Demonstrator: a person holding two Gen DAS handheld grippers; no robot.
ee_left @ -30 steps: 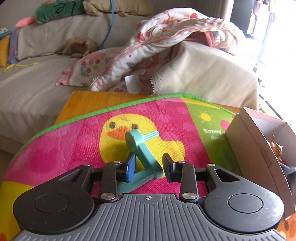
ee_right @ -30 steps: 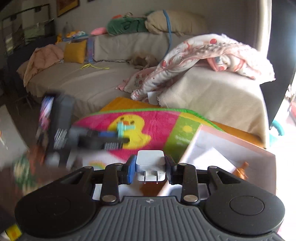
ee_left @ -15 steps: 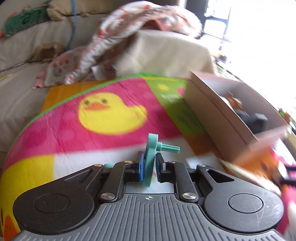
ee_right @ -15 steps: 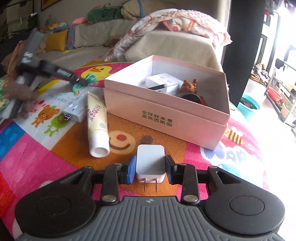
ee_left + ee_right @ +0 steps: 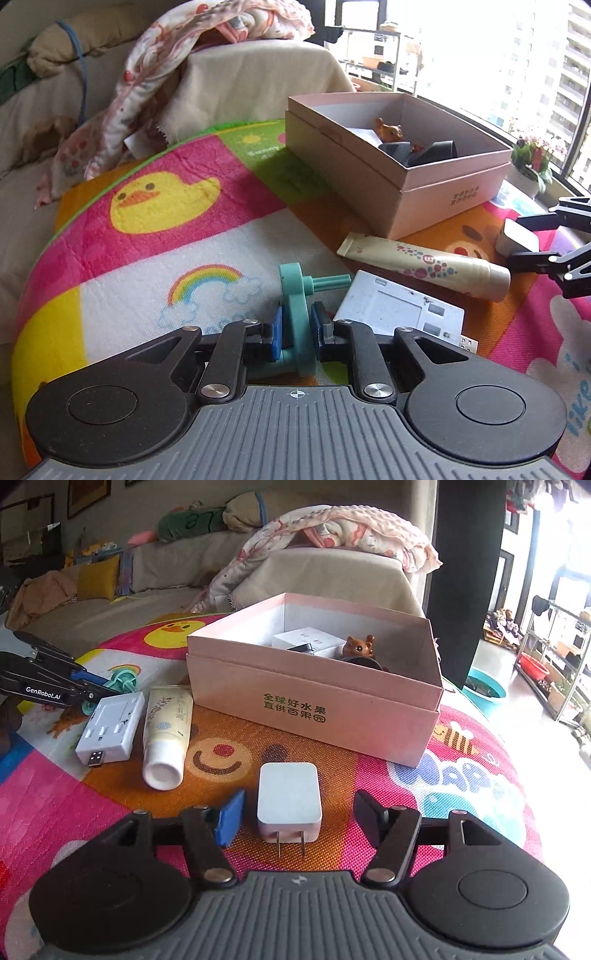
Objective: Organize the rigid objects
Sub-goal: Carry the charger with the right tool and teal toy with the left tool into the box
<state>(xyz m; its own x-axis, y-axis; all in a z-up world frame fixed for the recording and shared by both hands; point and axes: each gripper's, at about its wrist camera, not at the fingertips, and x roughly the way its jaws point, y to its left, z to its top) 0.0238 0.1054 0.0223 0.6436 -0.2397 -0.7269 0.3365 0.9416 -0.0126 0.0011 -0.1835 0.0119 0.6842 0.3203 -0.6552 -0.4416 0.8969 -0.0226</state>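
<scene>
The right hand-held gripper (image 5: 295, 814) has let go of the white charger (image 5: 289, 800), which now lies on the mat between its opening jaws, clear of both pads. Only the right view shows "GenRobot.AI" on the left hand-held gripper (image 5: 296, 328), which clamps the teal crank (image 5: 297, 295) (beside a white USB hub (image 5: 399, 314) to its right). Beyond the charger stands the pink box (image 5: 314, 701), printed with green Chinese characters.

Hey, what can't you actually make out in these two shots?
- Box contents: both views, near wall hides all but a brown figurine, white pieces and something black.
- Teal part's lower end: left view, hidden behind the left gripper.
- Tube print: too small to read.
</scene>
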